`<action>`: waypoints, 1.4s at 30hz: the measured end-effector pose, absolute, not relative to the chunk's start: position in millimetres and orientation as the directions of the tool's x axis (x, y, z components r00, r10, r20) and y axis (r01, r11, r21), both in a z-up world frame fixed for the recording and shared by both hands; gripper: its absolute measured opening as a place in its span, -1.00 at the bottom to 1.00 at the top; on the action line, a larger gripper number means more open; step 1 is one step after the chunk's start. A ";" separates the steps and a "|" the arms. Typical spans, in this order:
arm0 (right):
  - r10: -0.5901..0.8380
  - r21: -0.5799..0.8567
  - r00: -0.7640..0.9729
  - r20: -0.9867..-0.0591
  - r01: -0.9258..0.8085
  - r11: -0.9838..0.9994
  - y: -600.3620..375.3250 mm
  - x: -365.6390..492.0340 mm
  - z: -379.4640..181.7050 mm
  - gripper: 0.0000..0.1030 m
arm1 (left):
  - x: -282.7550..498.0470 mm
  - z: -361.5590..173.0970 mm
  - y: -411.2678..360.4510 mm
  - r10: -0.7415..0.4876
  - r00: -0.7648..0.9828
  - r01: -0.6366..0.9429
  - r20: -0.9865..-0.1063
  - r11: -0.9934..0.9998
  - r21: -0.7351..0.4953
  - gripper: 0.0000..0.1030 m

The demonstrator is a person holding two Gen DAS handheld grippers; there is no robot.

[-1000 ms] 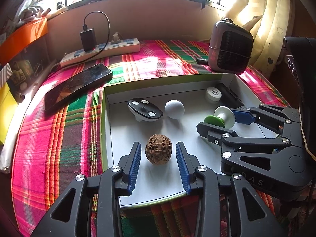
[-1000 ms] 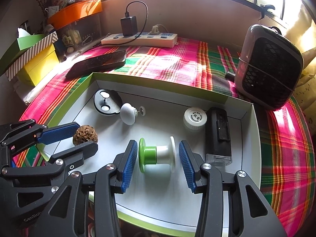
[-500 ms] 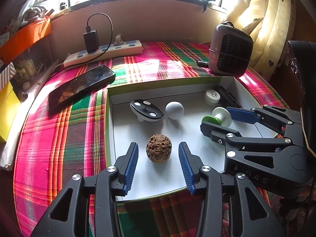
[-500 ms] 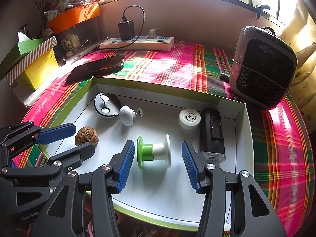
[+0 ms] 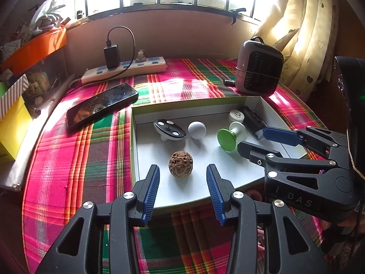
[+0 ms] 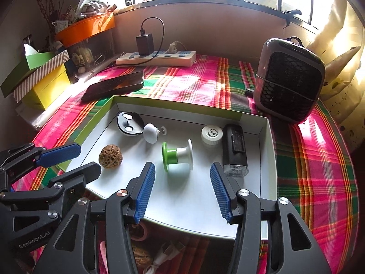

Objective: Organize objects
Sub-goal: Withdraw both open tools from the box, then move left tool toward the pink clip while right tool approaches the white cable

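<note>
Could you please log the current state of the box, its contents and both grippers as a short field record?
container: shallow white box with green rim, on the plaid cloth
contents: walnut; green-and-white spool lying on its side; white knob; black oval piece; white round cap; black rectangular device
left gripper: open, empty, aimed at the walnut, not touching it
right gripper: open, empty, aimed at the spool, not touching it
outside box: phone, power strip, small heater
</note>
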State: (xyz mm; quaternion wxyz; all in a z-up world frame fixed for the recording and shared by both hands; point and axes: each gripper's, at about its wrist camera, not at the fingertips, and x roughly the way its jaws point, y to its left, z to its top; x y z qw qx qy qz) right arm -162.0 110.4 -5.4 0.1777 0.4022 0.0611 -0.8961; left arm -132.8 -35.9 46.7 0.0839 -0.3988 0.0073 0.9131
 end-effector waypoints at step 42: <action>-0.219 0.043 -0.650 -0.728 0.276 -0.960 161.2 -64.5 -19.1 0.01 | -52.9 22.3 -22.6 0.248 -0.606 -0.189 -0.756 -0.968 -0.166 -0.12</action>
